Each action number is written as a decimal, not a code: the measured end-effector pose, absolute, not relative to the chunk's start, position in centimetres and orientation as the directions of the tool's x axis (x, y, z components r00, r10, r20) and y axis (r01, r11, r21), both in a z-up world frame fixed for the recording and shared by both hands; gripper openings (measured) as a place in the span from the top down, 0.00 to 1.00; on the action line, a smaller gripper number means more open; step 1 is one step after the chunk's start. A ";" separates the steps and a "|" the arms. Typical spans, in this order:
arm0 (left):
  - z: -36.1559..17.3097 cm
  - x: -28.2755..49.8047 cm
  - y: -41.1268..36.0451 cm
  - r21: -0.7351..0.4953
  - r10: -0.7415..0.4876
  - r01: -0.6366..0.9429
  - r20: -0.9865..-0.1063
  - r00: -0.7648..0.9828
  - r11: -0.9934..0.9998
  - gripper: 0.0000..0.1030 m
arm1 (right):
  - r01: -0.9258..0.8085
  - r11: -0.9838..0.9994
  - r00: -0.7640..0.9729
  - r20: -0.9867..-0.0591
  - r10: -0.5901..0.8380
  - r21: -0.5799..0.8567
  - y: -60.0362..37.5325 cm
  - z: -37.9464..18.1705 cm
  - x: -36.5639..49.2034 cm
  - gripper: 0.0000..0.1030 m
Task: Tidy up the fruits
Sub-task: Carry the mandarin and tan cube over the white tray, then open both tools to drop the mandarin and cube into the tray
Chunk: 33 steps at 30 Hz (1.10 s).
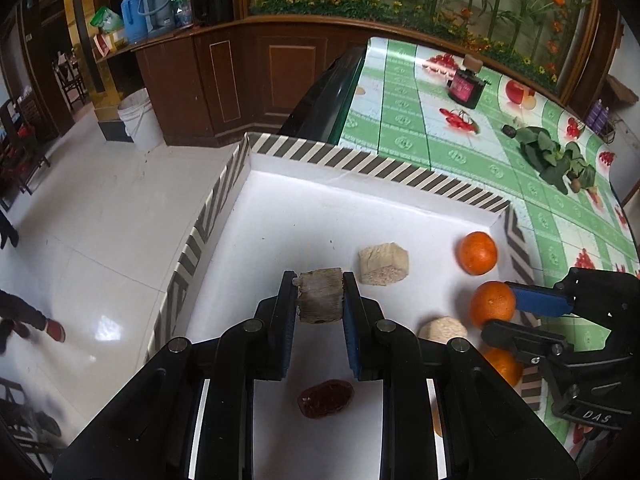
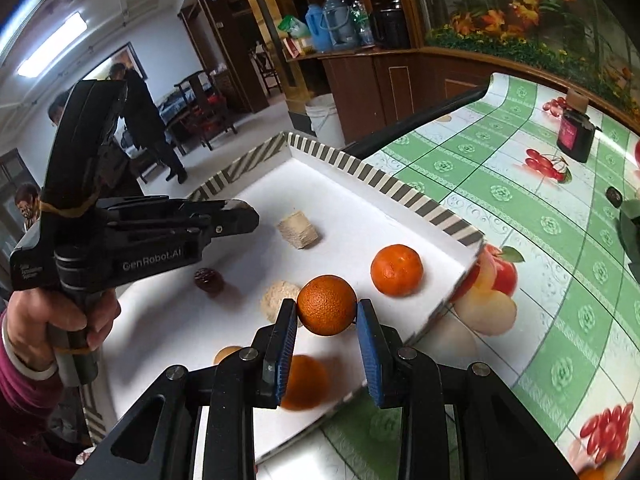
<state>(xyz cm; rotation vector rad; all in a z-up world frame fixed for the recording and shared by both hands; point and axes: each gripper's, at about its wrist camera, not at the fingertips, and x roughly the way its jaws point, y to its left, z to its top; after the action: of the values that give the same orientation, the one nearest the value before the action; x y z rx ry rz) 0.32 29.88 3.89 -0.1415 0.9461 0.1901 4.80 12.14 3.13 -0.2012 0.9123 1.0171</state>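
Note:
A white tray [image 1: 304, 216] with a striped rim lies on the table. My left gripper [image 1: 320, 300] is shut on a brownish-grey block [image 1: 321, 297] held above the tray. My right gripper [image 2: 326, 314] is shut on an orange [image 2: 326, 310], seen also in the left wrist view [image 1: 492, 305]. In the tray lie a beige block [image 1: 383, 264], a second orange [image 1: 477, 253], a round beige piece [image 1: 442, 329], a third orange [image 2: 306, 382] and a dark red dried fruit [image 1: 326, 397].
The table has a green checked fruit-print cloth [image 1: 460, 148]. A dark pink bottle [image 1: 466, 86] and green leaves [image 1: 556, 156] lie farther back. The tray's left side overhangs the white floor [image 1: 100, 220]. A white bucket [image 1: 140, 120] stands by the wooden counter.

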 end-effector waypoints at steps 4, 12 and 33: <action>3.2 0.5 29.9 -0.039 0.097 -0.228 -0.827 0.554 0.973 0.80 | -0.809 0.545 0.211 -0.760 0.615 0.218 13.2 2.4 4.9 0.71; 2.9 0.4 30.1 -0.056 0.101 -0.263 -0.832 0.545 0.963 0.79 | -0.808 0.558 0.246 -0.753 0.611 0.189 13.1 2.5 4.6 0.61; 6.0 -3.5 24.3 -0.021 0.135 -0.232 -0.761 0.635 0.972 0.45 | -0.767 0.599 0.327 -0.662 0.674 0.231 6.7 6.3 0.6 0.57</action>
<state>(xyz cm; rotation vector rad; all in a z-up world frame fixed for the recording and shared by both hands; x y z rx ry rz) -3.52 24.26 5.98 -0.1212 0.8584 0.2102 0.63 6.75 6.26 -0.1325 0.7979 0.9469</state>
